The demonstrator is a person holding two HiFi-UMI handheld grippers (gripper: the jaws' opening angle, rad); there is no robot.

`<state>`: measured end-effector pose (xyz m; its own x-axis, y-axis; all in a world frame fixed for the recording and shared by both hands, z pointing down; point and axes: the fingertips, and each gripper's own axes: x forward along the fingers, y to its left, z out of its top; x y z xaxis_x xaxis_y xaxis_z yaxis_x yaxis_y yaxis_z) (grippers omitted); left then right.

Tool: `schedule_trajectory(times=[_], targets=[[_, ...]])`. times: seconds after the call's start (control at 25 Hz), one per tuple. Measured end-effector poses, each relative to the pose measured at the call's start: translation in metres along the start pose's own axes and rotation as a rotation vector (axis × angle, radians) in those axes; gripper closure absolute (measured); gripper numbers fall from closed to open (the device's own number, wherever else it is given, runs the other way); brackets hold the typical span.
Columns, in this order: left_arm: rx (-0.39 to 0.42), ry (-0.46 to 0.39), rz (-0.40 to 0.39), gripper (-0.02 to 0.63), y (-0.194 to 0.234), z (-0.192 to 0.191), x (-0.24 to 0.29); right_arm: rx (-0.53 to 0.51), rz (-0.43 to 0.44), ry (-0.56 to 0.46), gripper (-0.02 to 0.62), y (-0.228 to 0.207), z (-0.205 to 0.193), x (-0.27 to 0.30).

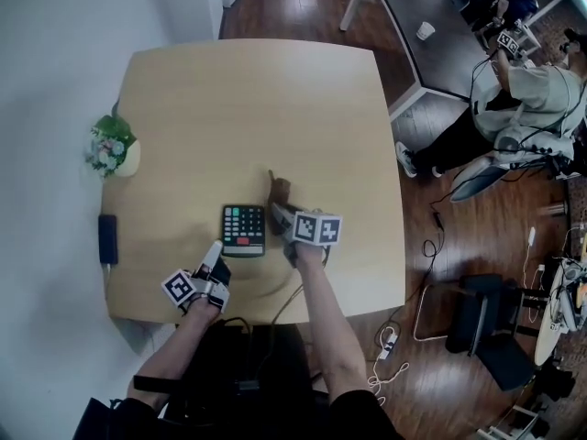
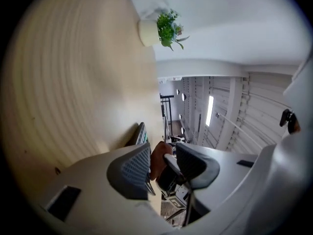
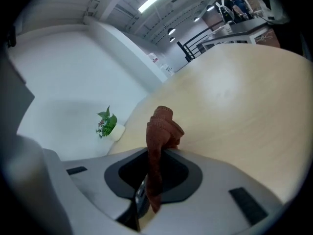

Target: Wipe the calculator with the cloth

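Observation:
A black calculator (image 1: 243,230) with green and red keys lies flat on the light wooden table (image 1: 257,99), near the front. To its right, my right gripper (image 1: 278,208) is shut on a brown cloth (image 1: 280,190), which bunches up beyond the jaw tips; in the right gripper view the cloth (image 3: 159,129) stands pinched between the jaws of the right gripper (image 3: 156,156). My left gripper (image 1: 214,253) is at the calculator's near left corner, open, with nothing between its jaws. In the left gripper view the calculator's edge (image 2: 140,132) shows past the left gripper (image 2: 164,153).
A small potted plant (image 1: 114,148) stands at the table's left edge, with a black flat device (image 1: 107,236) nearer along that edge. Right of the table are another person (image 1: 527,99), a dark desk with a cup (image 1: 425,30), chairs and floor cables.

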<state>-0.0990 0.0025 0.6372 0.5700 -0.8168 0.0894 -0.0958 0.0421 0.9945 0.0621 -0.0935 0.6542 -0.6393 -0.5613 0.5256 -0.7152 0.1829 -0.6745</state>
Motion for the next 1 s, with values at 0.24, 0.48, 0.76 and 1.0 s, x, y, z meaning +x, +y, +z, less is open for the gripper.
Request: schedule_trajectory(times=[0.24,0.48,0.76,1.0], targets=[[-0.048,-0.084,0.025,0.446,0.011,0.009,0.008,0.075,-0.030,0.065,0.534,-0.003,-0.014,0.027],[-0.044,-0.100,0.038,0.445,0.013,0.009,0.005,0.157,-0.003,0.058,0.534,0.012,-0.068,-0.011],[-0.043,-0.111,0.041,0.454,0.011,0.008,0.006,0.186,0.050,0.194,0.534,0.042,-0.157,-0.070],[-0.040,-0.117,0.007,0.453,0.003,0.009,0.005,0.020,0.015,0.031,0.534,0.021,-0.065,-0.051]])
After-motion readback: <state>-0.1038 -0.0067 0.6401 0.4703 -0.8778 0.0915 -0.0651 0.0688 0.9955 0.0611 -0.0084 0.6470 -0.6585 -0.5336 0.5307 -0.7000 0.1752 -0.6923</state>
